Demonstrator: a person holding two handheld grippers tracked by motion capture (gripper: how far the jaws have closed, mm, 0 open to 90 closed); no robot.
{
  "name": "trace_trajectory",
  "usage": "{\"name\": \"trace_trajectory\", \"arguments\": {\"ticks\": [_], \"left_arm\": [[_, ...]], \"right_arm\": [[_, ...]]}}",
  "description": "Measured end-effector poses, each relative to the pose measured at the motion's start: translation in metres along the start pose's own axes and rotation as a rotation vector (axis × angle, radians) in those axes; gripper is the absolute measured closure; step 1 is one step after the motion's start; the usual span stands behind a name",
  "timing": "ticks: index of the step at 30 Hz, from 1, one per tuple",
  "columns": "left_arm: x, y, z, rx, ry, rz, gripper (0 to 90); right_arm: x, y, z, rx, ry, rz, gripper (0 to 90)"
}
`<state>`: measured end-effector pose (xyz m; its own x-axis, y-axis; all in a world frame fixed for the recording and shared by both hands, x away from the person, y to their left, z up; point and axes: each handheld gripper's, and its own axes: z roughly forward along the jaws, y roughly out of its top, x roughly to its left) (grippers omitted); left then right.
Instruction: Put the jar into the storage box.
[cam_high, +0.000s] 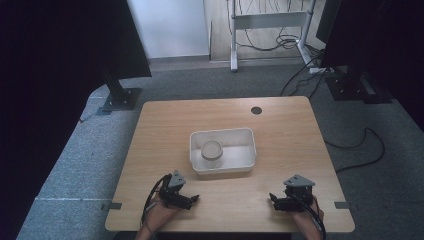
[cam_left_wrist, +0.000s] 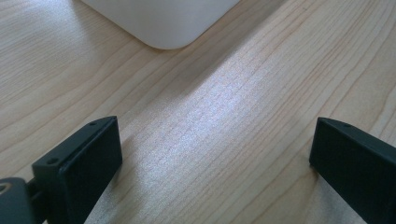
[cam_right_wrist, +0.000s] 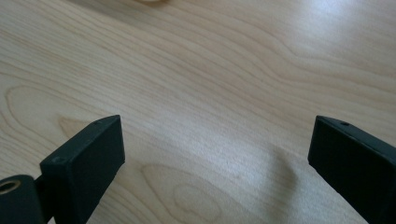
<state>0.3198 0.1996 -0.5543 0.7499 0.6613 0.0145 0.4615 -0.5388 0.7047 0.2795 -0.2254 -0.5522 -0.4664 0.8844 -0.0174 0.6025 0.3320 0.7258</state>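
Left gripper (cam_high: 194, 198) low over the wooden table (cam_high: 285, 125) at about 7 o'clock, jaws spread wide, nothing between them but bare wood. Right gripper (cam_high: 273, 198) at about 5 o'clock, jaws likewise wide apart and empty. Well apart from each other, both near the front edge. Beyond them, toward 12 o'clock at the table's middle, a white tray (cam_high: 248, 150); inside it, in its left half, a clear jar (cam_high: 211, 150) standing upright. In the left gripper view, the tray's rounded corner (cam_left_wrist: 163, 23) at 12 o'clock, just ahead of the jaws.

tray (cam_high: 248, 162): white | jar (cam_high: 211, 150): clear, pale lid | table (cam_high: 165, 125): light wood grain | jaws: black
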Motion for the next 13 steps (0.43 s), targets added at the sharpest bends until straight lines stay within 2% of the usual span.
{"name": "trace_trajectory", "arguments": {"ticks": [6, 9, 13], "left_arm": [[0.0, 0.0, 0.0, 0.0, 0.0, 0.0, 2.3], [-0.0001, 0.0, 0.0, 0.0, 0.0, 0.0, 2.3], [0.0, 0.0, 0.0, 0.0, 0.0, 0.0, 2.3]], "right_arm": [[-0.0018, -0.0075, 0.0014, 0.02, 0.001, 0.014, 3.1], [-0.0035, -0.0098, 0.0012, 0.014, 0.009, 0.034, 3.0], [-0.0039, -0.0106, 0.0015, 0.01, 0.009, 0.039, 2.2]]}}
